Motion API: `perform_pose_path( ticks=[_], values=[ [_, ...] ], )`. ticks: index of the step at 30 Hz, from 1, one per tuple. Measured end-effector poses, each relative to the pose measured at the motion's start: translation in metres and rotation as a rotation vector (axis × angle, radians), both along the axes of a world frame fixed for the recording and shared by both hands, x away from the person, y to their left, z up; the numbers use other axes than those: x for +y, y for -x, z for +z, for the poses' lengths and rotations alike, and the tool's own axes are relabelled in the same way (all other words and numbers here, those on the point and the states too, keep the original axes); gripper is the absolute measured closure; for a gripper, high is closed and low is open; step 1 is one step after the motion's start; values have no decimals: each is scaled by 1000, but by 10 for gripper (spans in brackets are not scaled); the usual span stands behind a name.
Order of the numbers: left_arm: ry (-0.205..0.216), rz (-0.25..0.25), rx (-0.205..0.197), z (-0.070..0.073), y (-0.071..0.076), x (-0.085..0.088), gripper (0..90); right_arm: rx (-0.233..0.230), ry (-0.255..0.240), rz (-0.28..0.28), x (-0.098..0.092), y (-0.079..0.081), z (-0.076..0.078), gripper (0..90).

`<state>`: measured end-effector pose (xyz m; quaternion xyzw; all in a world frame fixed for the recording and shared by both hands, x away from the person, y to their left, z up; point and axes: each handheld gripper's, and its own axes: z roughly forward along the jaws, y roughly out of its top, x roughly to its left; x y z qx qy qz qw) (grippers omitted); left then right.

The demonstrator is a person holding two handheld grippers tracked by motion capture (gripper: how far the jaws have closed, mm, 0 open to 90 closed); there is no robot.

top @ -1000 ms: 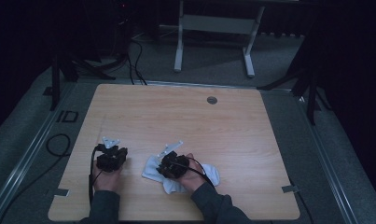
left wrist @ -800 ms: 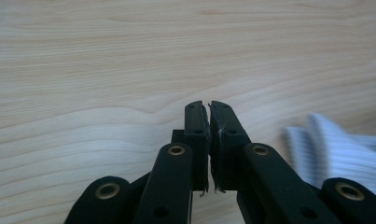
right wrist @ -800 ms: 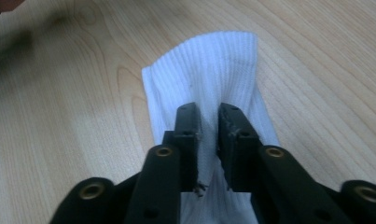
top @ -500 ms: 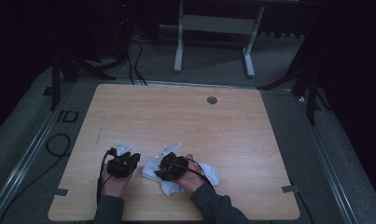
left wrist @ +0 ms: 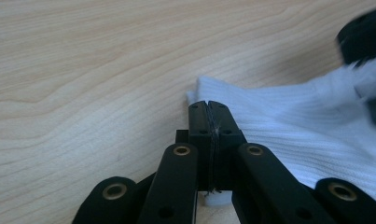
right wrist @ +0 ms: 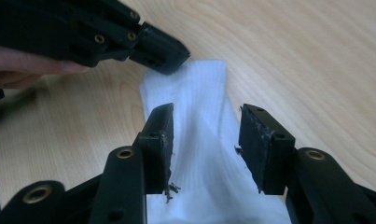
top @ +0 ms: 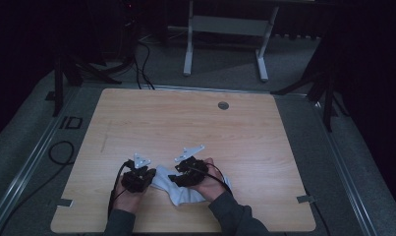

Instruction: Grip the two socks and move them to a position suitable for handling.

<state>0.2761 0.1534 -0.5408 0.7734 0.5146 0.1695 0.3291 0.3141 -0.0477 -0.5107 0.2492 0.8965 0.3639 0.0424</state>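
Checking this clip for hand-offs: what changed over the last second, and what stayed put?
The left gripper slid right across the table to the edge of the white sock; its jaws are shut at that edge, though whether they pinch it is unclear. The right gripper has just been opening, letting go, with the sock between its jaws and untouched by the pads. The sock stayed on the table.

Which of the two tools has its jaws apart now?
The right tool: its jaws, just opening, stand apart over the white sock. The left tool is shut at the sock's edge.
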Motion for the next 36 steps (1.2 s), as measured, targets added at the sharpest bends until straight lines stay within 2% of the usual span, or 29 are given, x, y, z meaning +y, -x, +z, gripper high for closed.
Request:
perform_pose_path(
  ticks=[3,10,17,26,36],
  values=[
    [1,-8,5,0,1,-1,891,-9,-7,-7,-6,-1,4,545],
    [-34,-27,24,-3,3,-7,895,-28,-26,-53,-31,-5,16,545],
    [-32,-27,37,-4,2,-7,897,-44,-23,-95,-58,-7,23,547],
    [-35,-29,38,-4,1,-7,897,-34,13,-133,-85,-5,16,551],
    [-36,-30,40,-4,1,-7,897,-13,28,-151,-102,1,7,554]
  ],
)
